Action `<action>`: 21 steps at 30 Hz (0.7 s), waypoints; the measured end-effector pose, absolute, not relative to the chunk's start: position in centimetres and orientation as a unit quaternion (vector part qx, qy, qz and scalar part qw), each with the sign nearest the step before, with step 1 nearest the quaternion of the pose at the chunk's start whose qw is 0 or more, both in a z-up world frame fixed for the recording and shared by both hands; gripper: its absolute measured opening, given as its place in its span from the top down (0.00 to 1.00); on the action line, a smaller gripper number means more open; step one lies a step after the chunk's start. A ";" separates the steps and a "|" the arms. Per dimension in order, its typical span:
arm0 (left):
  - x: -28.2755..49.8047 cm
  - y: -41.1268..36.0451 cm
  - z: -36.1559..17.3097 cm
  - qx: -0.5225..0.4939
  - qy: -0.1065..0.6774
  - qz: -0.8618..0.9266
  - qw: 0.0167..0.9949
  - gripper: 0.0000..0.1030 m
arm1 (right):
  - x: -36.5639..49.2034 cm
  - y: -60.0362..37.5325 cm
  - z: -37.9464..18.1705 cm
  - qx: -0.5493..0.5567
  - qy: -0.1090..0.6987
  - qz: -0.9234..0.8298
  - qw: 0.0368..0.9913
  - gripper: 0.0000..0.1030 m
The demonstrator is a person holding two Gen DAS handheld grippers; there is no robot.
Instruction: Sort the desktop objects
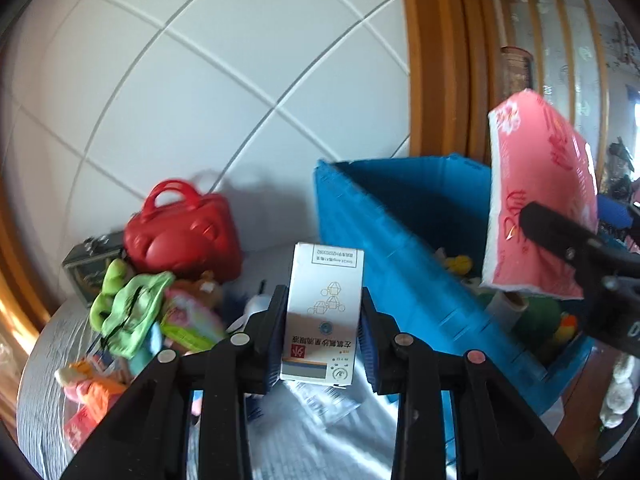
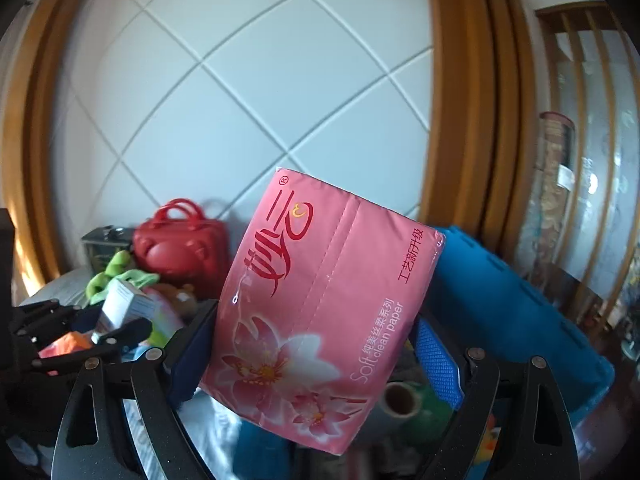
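at the bottom centre of the left wrist view, left gripper (image 1: 323,340) is closed narrow on a small white medicine box (image 1: 325,312), blue pads pressing both long sides, box upright with its print upside down, clear of the table. right of it, mid-right of frame, the open blue bin (image 1: 400,216) holds a few things: a clear film roll (image 1: 506,305), something green and something yellow, too blurred to name. upper right of that view, right gripper's black finger (image 1: 560,236) lies across a pink tissue pack (image 1: 540,200), held in the air above the bin's right side. right wrist view: right gripper (image 2: 316,344) has jaws set wide, clamped on the tissue pack (image 2: 324,308), which fills frame centre and tilts clockwise; left pad is on its lower left edge, right blue pad (image 2: 436,360) at its right edge, contact there partly hidden. bin wall (image 2: 512,292) sits behind the pack at right, film roll (image 2: 400,400) shows under the pack's lower right corner. lower left of both views is unsorted clutter on the grey table (image 1: 44,392): red handbag (image 1: 184,232) at the back by the tiled wall, a green cloth item (image 1: 128,308) in front of it, a dark metal tin (image 1: 86,256) left of the bag, soft orange and pink pieces nearer the lens. left gripper with its box also appears at the left edge of the right wrist view (image 2: 120,312).
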State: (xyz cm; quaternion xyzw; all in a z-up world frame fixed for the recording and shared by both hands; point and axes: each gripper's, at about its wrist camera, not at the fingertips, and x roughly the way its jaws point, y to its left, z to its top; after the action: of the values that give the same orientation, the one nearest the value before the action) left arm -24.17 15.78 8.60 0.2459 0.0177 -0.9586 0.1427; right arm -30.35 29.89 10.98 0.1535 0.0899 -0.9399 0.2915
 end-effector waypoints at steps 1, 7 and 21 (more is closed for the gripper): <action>-24.8 16.6 9.0 0.242 0.015 -0.960 0.137 0.69 | -31.3 31.1 11.3 0.151 0.086 -0.944 0.280 0.12; -29.4 22.4 11.1 0.242 -0.007 -0.964 0.107 0.69 | -35.5 35.5 11.6 0.150 0.095 -0.956 0.234 0.12; -37.3 29.2 10.5 0.320 -0.010 -0.943 0.090 0.69 | -43.4 42.0 9.6 0.199 0.115 -0.953 0.195 0.11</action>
State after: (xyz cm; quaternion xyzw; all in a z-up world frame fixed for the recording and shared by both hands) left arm -37.29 29.18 10.53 0.3200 -0.0105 -0.9431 0.0896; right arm -43.40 41.98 9.60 0.1991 0.1148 -0.9534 0.1953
